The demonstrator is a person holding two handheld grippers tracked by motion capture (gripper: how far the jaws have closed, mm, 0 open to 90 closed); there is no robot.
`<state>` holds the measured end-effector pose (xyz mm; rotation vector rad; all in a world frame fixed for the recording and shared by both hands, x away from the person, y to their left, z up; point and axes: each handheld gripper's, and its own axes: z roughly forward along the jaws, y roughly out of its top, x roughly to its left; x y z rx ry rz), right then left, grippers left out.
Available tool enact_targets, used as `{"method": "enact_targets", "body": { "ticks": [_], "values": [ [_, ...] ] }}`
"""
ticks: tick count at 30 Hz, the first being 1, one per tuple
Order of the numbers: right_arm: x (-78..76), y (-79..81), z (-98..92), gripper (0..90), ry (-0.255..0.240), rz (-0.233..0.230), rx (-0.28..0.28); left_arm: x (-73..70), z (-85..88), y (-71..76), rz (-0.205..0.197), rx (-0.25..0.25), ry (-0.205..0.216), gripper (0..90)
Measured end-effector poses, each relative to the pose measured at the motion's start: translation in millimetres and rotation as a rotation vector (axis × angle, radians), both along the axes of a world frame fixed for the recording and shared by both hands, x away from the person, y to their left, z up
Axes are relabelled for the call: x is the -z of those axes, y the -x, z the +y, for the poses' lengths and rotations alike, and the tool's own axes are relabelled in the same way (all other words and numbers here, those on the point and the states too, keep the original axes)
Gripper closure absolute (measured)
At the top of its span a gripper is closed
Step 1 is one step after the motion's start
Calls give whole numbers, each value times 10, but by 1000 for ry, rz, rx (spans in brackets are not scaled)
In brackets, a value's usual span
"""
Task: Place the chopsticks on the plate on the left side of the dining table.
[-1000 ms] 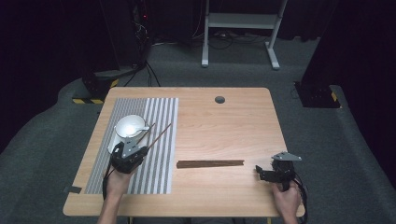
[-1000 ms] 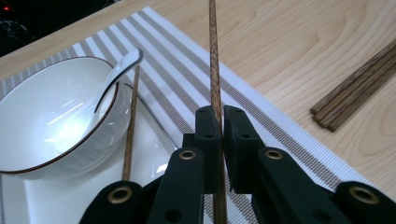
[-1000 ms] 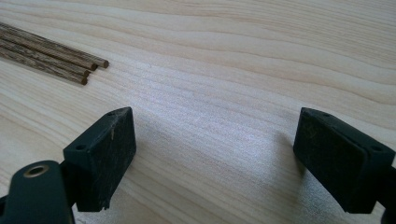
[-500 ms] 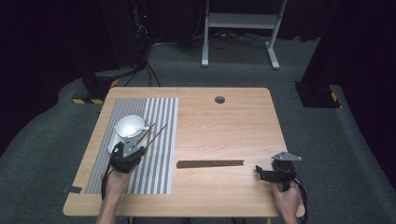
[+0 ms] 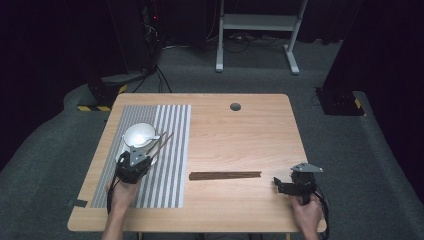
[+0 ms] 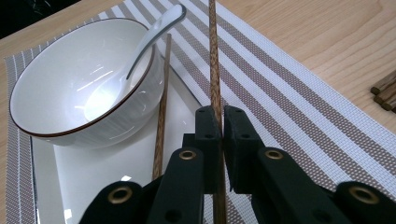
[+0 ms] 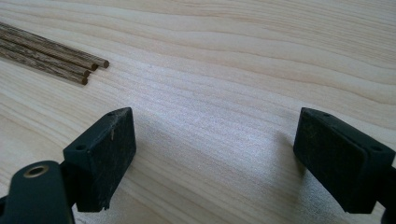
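Note:
My left gripper point(image 6: 222, 121) is shut on a dark wooden chopstick point(image 6: 214, 60) that runs forward over the striped placemat point(image 6: 289, 102). A second chopstick point(image 6: 163, 93) lies on the white rectangular plate point(image 6: 116, 172), beside a white bowl point(image 6: 116, 126) holding a white spoon point(image 6: 149, 37). In the high view the left gripper point(image 5: 141, 155) sits just in front of the bowl point(image 5: 131, 139). My right gripper point(image 5: 278, 185) rests open near the table's front right, its pads point(image 7: 105, 149) wide apart over bare wood. A bundle of chopsticks point(image 5: 225, 175) lies left of it.
The wooden table point(image 5: 250, 130) has a round cable hole point(image 5: 235, 106) near its far edge. The placemat point(image 5: 170, 180) covers the table's left part. The bundle's ends point(image 7: 70, 63) show at the upper left of the right gripper view. A white table frame point(image 5: 260, 22) stands on the floor behind.
The far tip of the held chopstick has drifted slightly left, toward the bowl. The right gripper has stayed where it was.

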<state>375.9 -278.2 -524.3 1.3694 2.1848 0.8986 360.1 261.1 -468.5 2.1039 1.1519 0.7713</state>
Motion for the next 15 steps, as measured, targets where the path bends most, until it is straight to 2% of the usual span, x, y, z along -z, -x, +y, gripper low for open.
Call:
{"method": "enact_targets", "body": {
  "ticks": [3,8,15],
  "values": [
    [0,0,0,128,0,0,0,23,25,-20,-1,-18,-5,843],
    [0,0,-1,128,0,0,-1,105,80,-94,23,-44,-11,844],
    [0,0,0,128,0,0,-1,146,93,-144,38,-54,-27,843]
  ]
}}
